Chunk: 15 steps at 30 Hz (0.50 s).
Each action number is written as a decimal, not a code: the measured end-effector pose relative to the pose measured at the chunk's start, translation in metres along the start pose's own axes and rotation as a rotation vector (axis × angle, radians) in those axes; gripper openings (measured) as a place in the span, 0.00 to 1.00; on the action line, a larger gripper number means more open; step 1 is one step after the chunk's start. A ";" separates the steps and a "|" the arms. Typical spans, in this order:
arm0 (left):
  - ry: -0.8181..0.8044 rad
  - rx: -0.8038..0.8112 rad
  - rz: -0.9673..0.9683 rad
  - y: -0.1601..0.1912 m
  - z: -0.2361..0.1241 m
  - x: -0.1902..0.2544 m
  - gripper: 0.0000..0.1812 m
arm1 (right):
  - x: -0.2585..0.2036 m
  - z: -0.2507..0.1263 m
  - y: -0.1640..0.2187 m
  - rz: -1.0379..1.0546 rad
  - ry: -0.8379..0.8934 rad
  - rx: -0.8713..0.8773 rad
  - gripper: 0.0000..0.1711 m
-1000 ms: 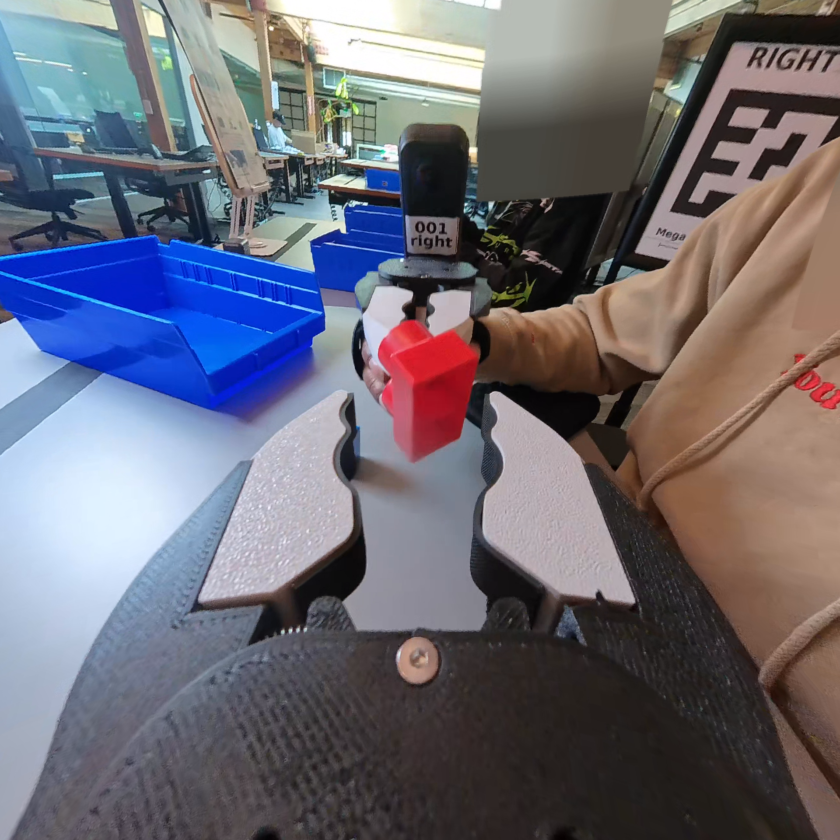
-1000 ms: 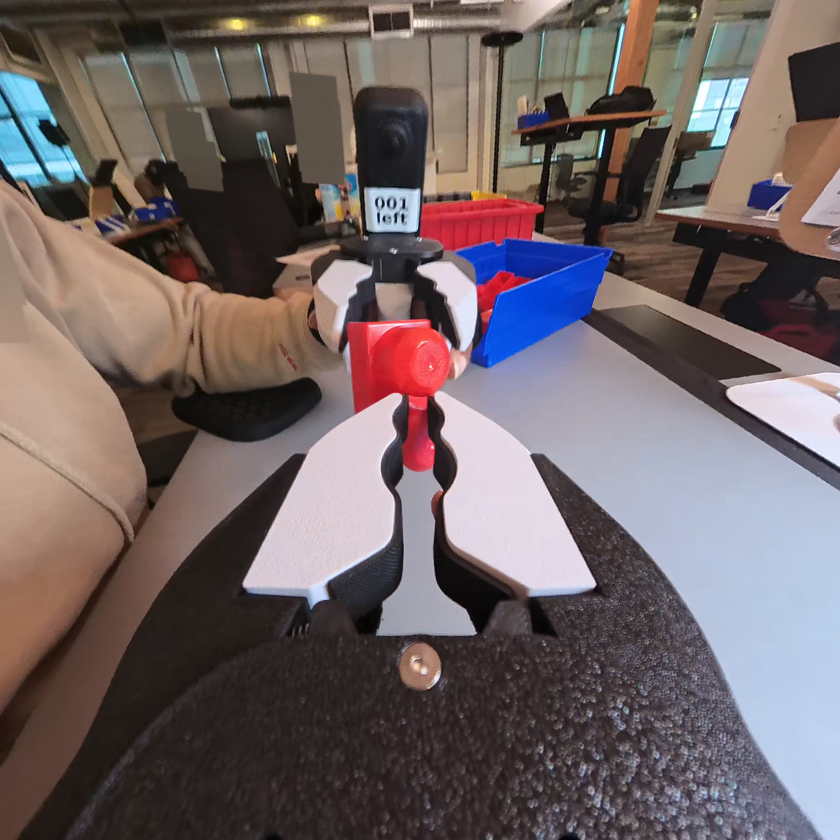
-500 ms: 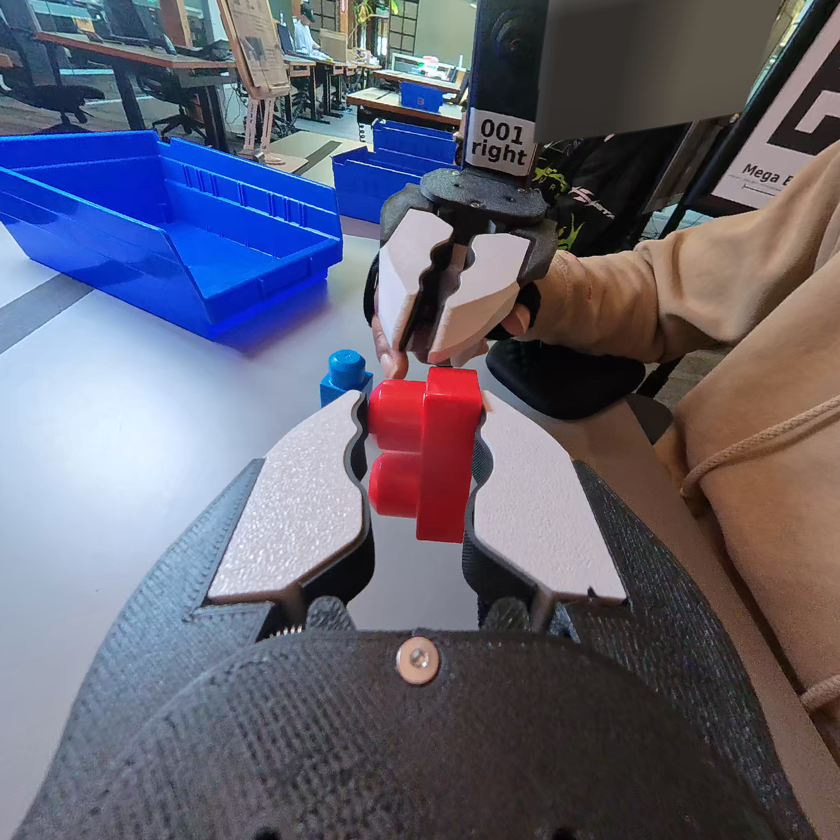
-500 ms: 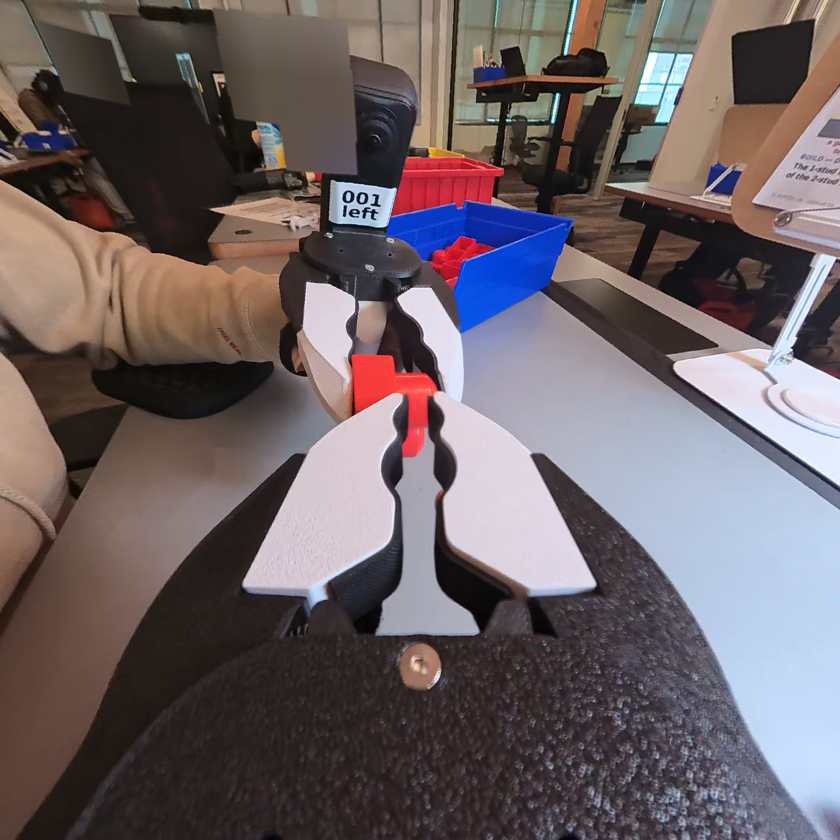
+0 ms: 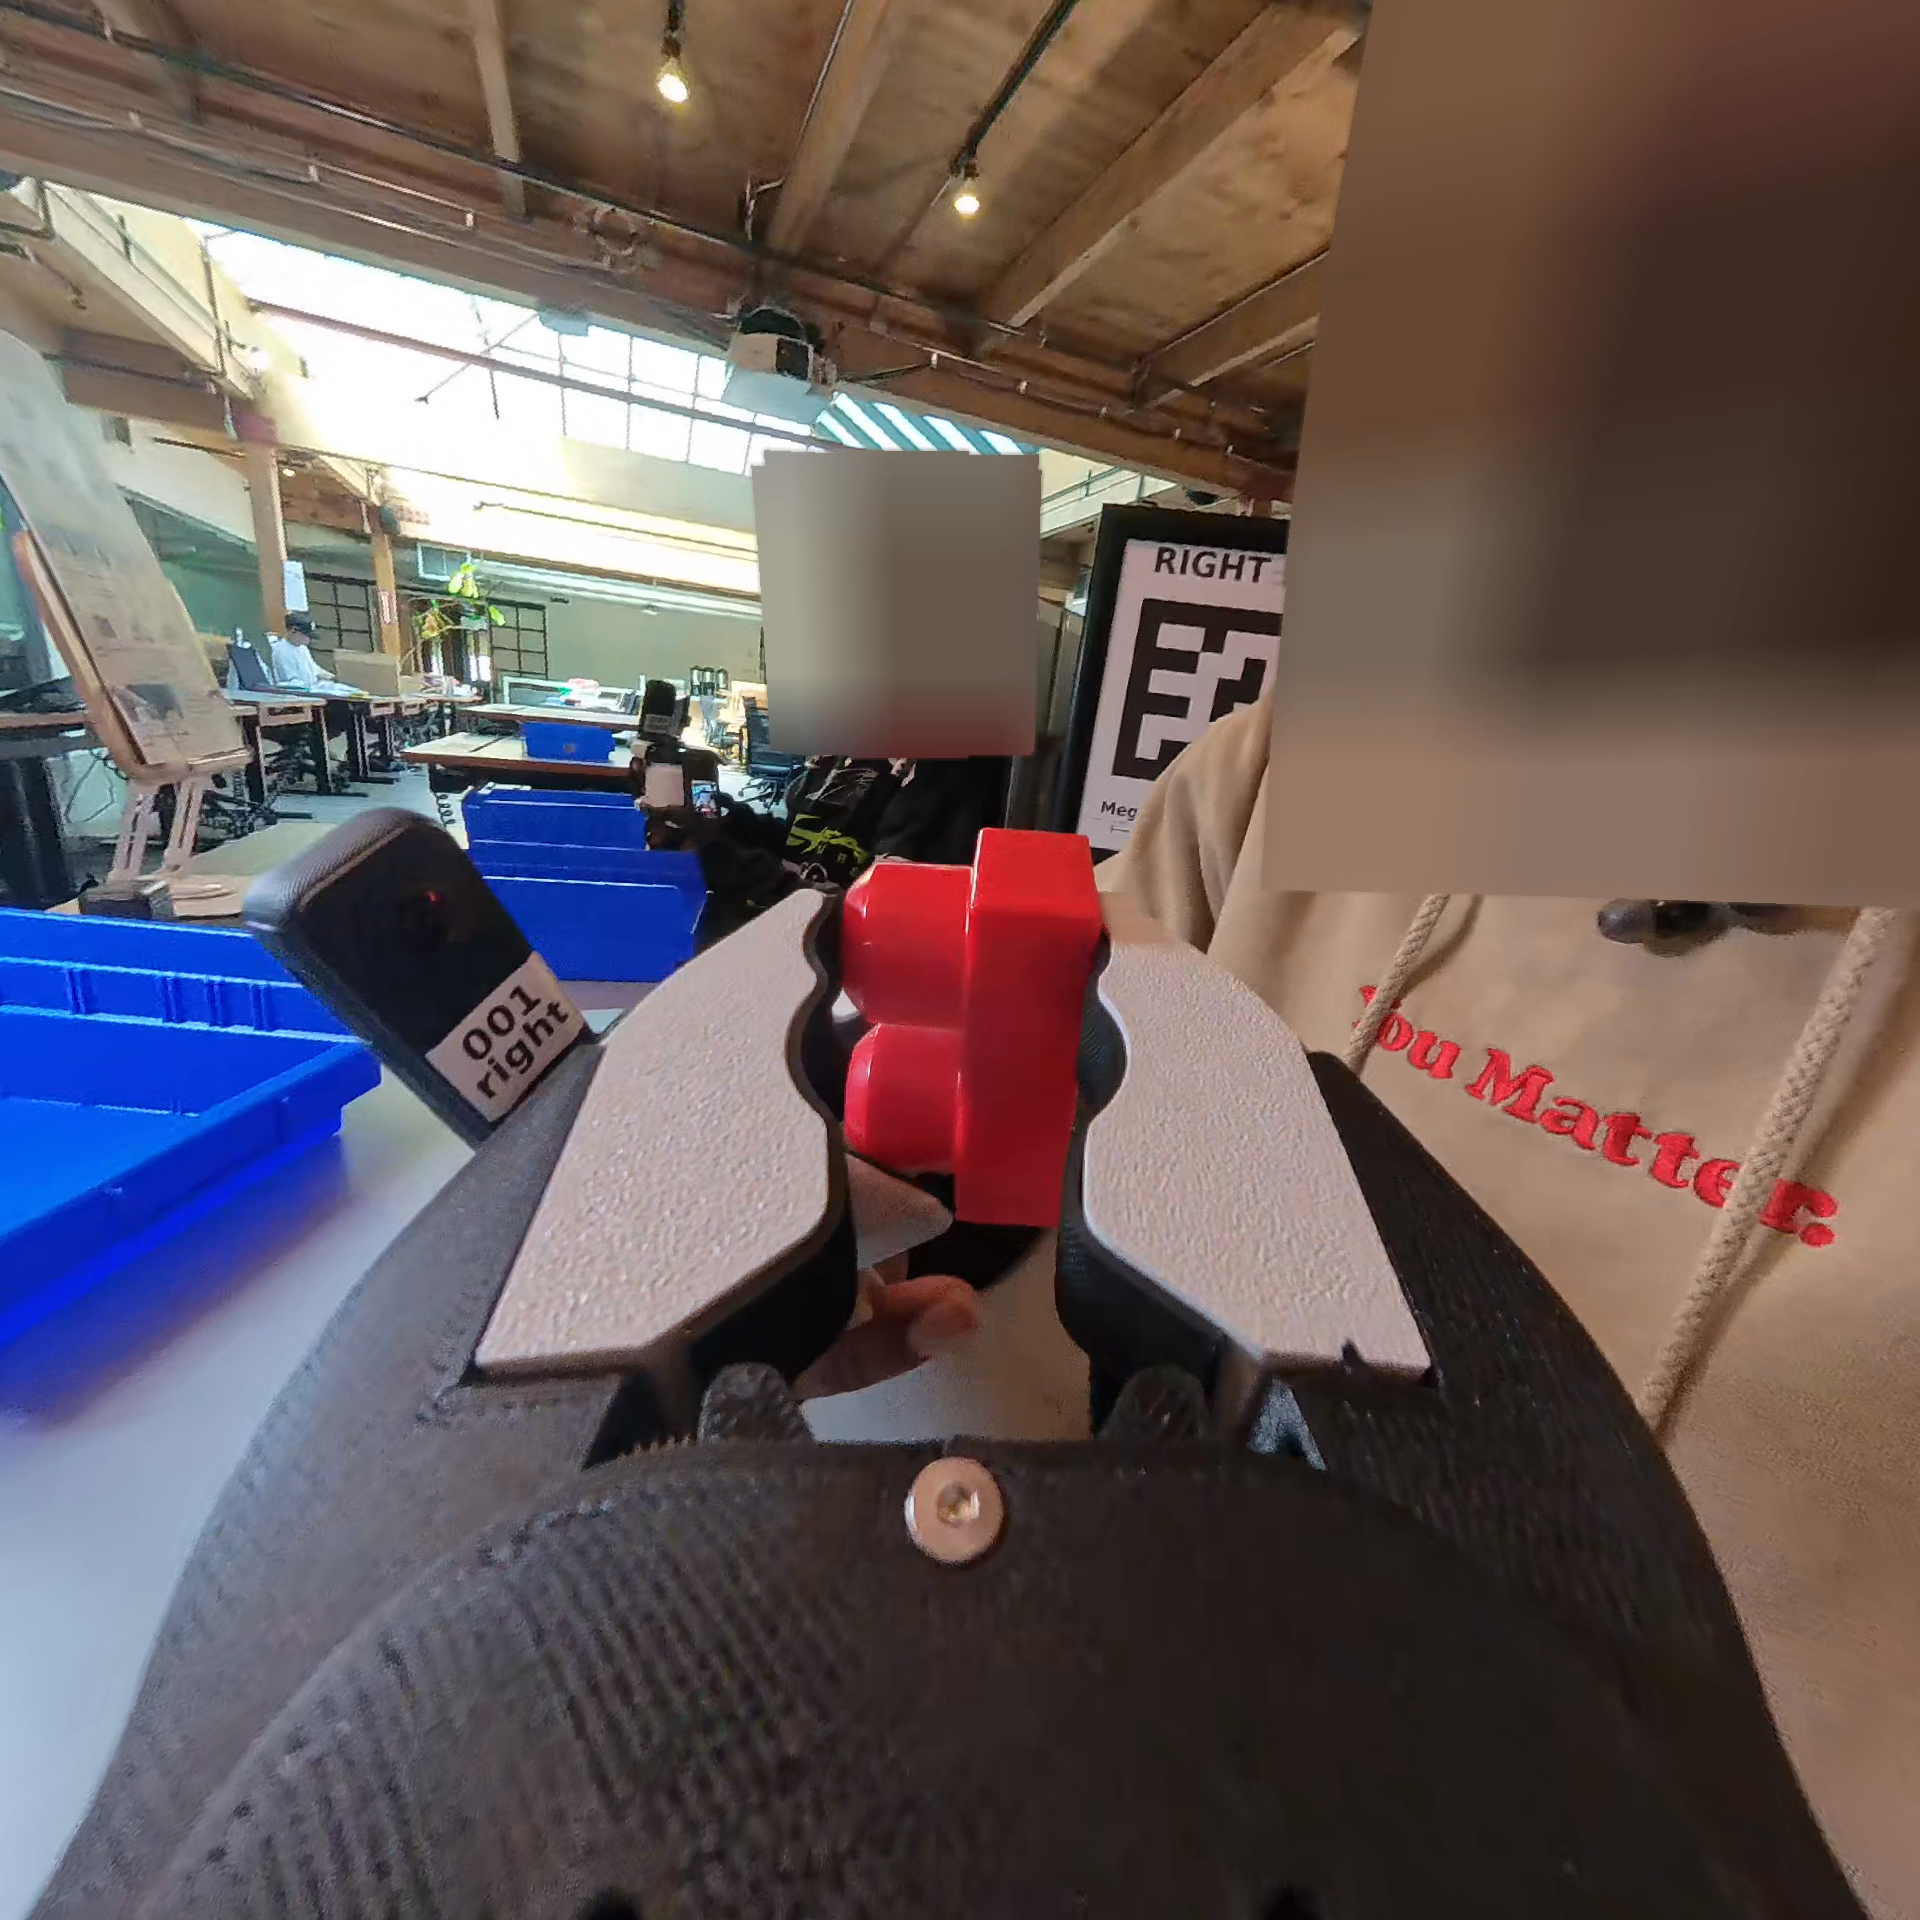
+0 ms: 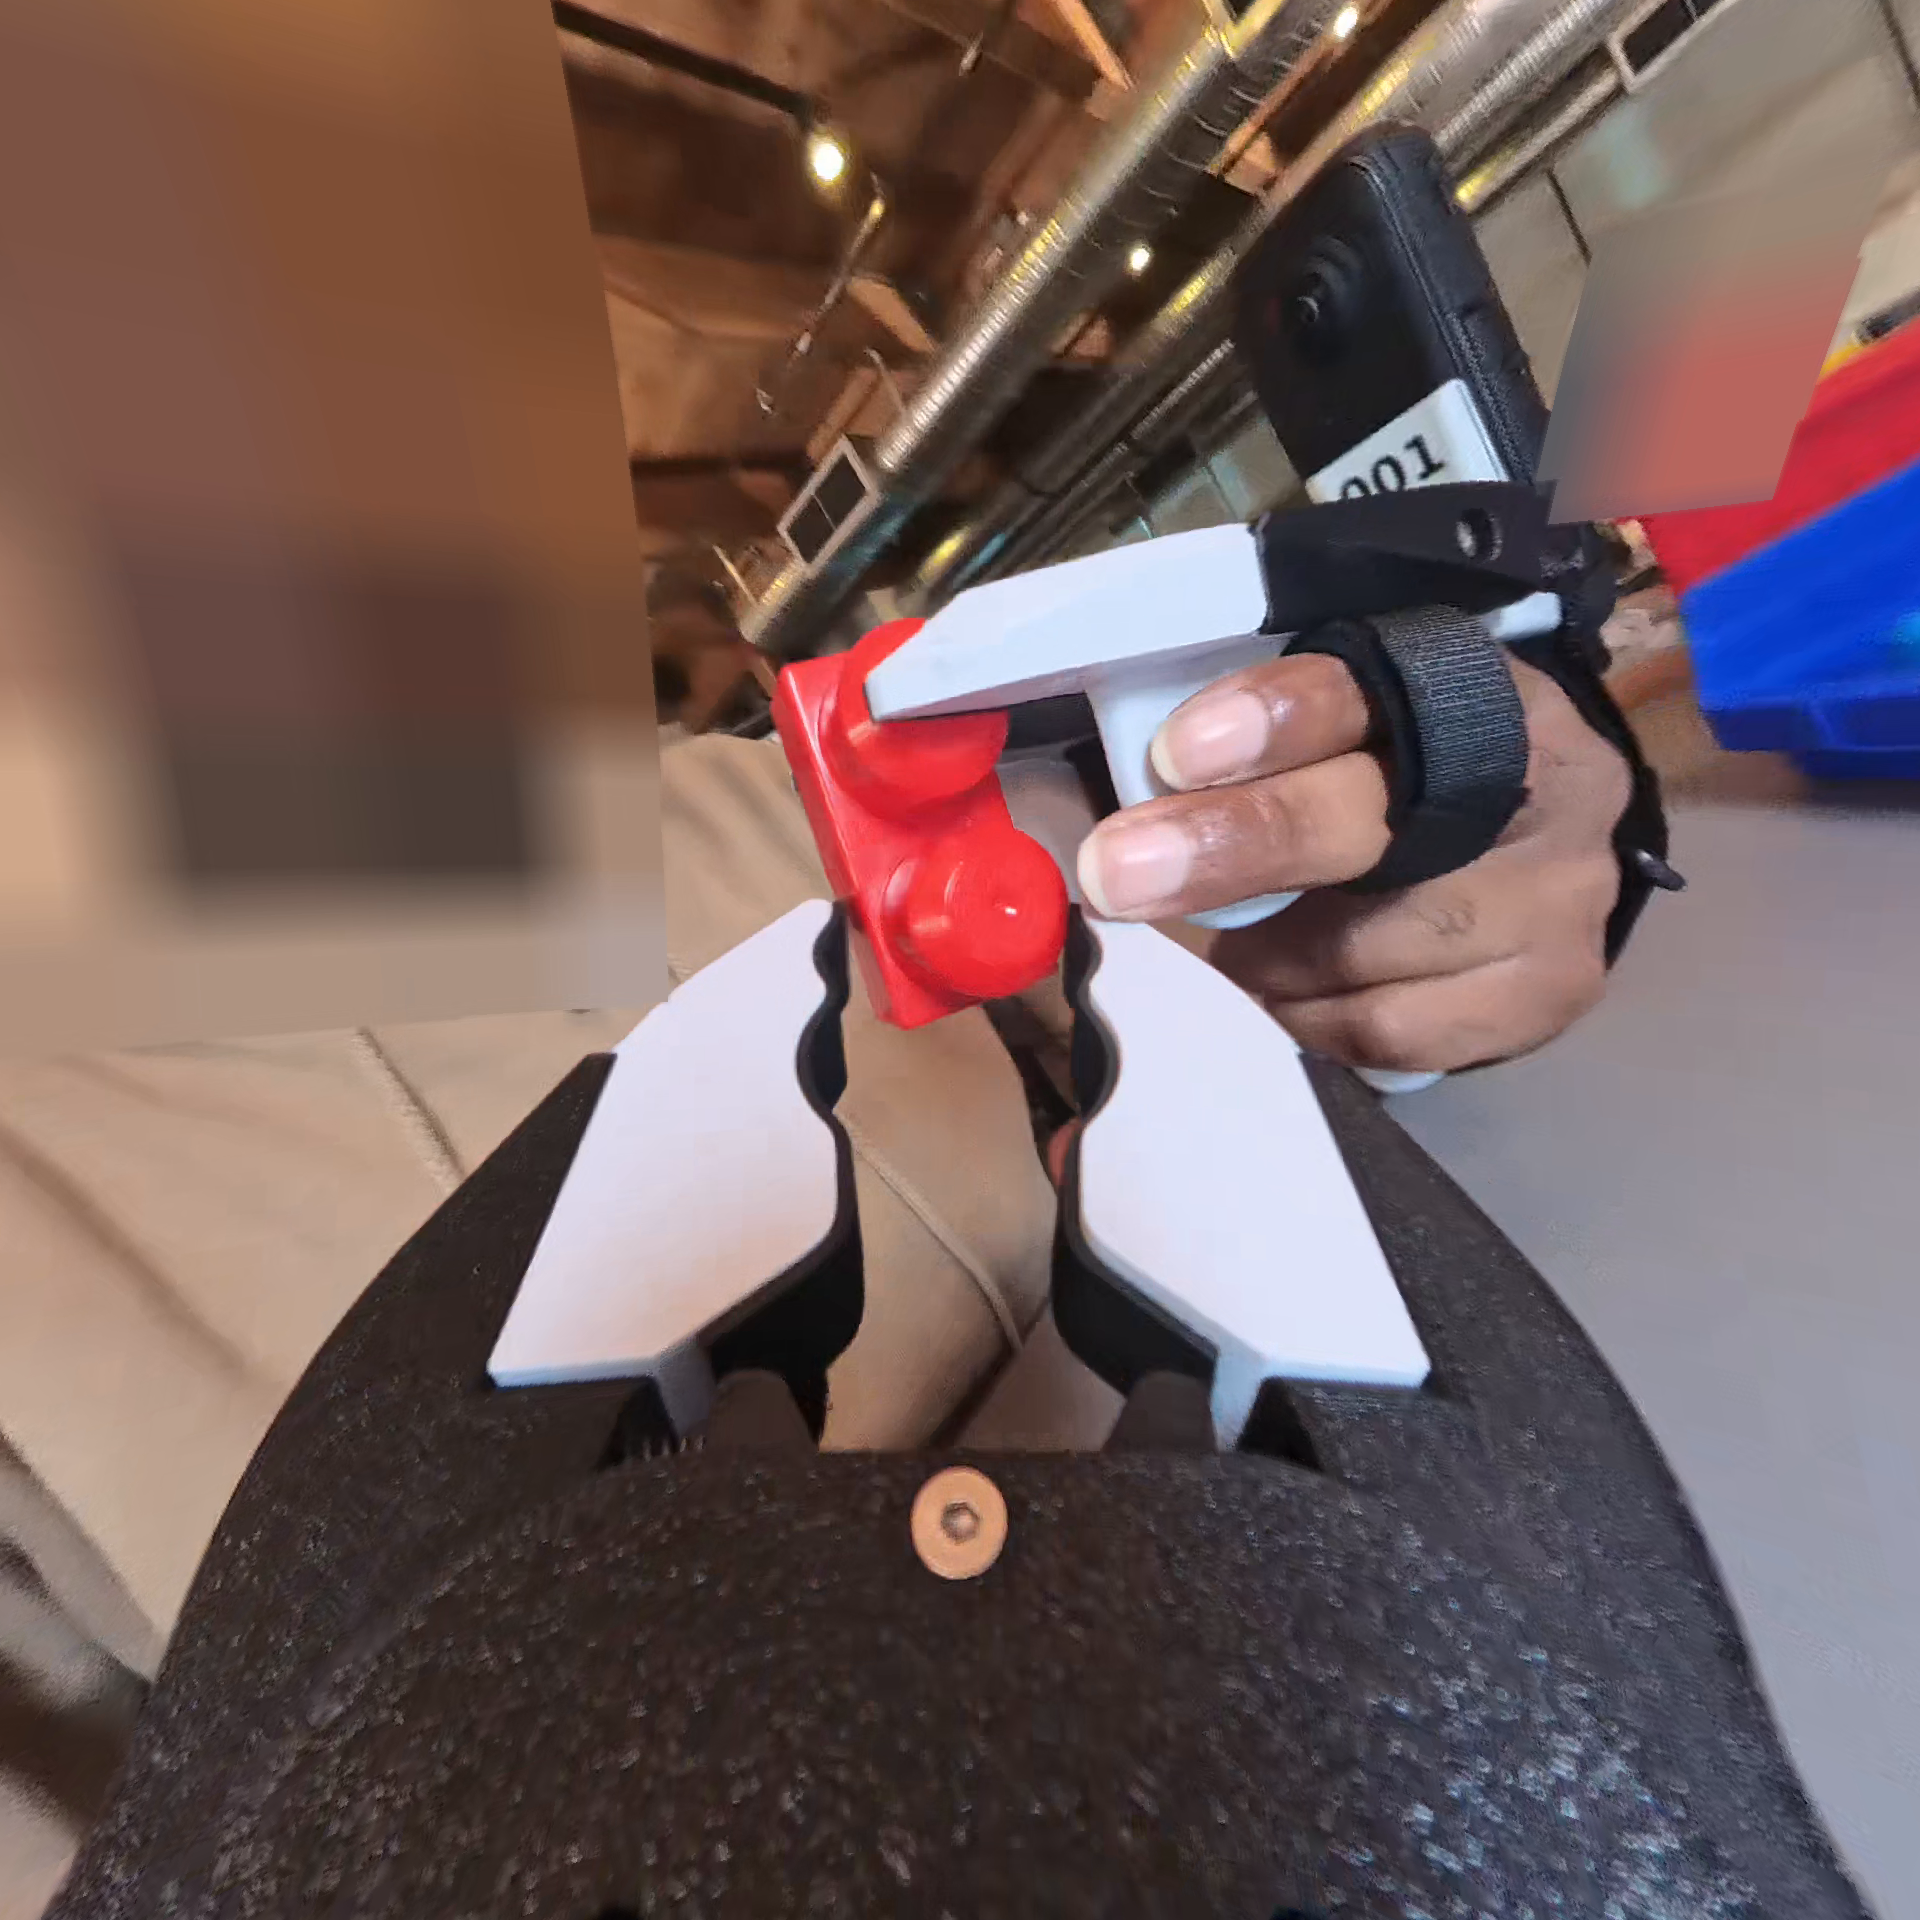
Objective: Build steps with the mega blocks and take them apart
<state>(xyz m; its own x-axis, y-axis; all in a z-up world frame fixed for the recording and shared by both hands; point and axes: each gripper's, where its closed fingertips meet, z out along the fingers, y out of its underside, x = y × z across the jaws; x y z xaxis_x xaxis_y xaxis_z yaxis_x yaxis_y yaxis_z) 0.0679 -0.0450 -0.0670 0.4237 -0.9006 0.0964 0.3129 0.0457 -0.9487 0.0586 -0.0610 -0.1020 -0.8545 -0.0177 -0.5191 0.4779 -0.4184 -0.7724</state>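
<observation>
Pinching the red block (image 5: pixel 977 1023), left gripper (image 5: pixel 961 935); right gripper (image 6: pixel 951 935) spread, seen rightward only.

ceiling (image 5: pixel 1091 208): exposed wood beams and planks, pipes running across
ceiling lights (image 5: pixel 672 83): small bulbs, lit, hung between the beams
skylight (image 5: pixel 499 374): bright band of panes under the roof, daylight coming in
counter (image 5: pixel 125 1538): pale grey top, low in the left wrist view; same grey surface at right of the right wrist view (image 6: pixel 1714 1195)
desks (image 5: pixel 520 753): rows of wood-top desks far back, office chairs around them
wood posts (image 5: pixel 268 551): upright timber columns, left background
plant (image 5: pixel 457 603): green, hanging near dark-framed windows
ducts (image 6: pixel 1091 281): metal ducting along ceiling, blurred
easel board (image 5: pixel 114 644): tilted on a wooden stand, far left
</observation>
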 end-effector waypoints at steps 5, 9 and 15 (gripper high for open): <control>-0.067 -0.021 0.048 -0.005 -0.005 -0.005 0.24 | -0.002 -0.003 -0.007 -0.004 0.010 0.045 0.21; -0.268 -0.044 0.050 -0.011 -0.028 -0.037 0.23 | 0.010 -0.023 -0.030 -0.145 0.213 0.108 0.19; -0.443 -0.143 0.045 0.004 -0.037 -0.065 0.29 | 0.037 -0.054 -0.054 -0.486 0.680 0.098 0.19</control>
<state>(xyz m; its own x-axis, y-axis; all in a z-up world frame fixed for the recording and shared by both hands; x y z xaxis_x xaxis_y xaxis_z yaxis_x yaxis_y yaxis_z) 0.0098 -0.0022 -0.0882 0.7663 -0.6261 0.1441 0.1787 -0.0077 -0.9839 0.0126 0.0102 -0.0992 -0.6367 0.7227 -0.2689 0.0419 -0.3158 -0.9479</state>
